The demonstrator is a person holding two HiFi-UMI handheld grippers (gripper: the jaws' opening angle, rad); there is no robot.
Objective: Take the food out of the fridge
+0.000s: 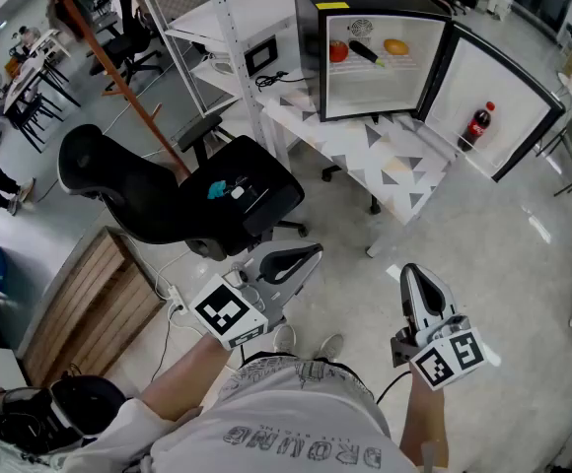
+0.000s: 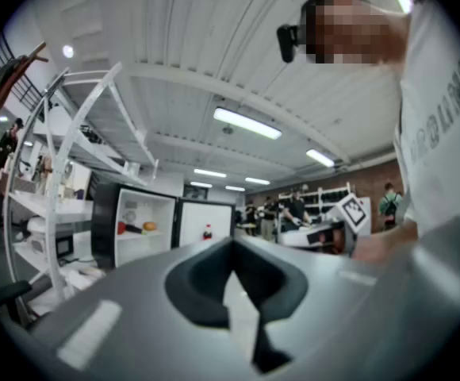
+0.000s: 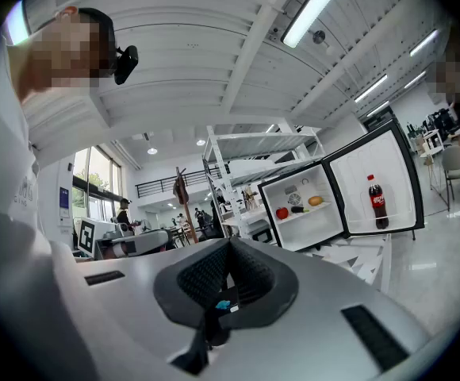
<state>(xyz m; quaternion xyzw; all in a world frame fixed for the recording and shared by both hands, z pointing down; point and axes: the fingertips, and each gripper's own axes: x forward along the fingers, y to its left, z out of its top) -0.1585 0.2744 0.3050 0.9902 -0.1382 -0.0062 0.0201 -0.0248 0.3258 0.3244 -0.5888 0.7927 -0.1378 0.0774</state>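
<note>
A black chair [image 1: 168, 200] sits at 10 o'clock, with 1 small blue thing [image 1: 225, 189] on its seat. A wooden board [image 1: 89, 304] lies at 8 o'clock. A white table [image 1: 394, 166] with grey triangles stands at 1 o'clock. A white rack [image 1: 229, 28] stands at 12 o'clock.
</note>
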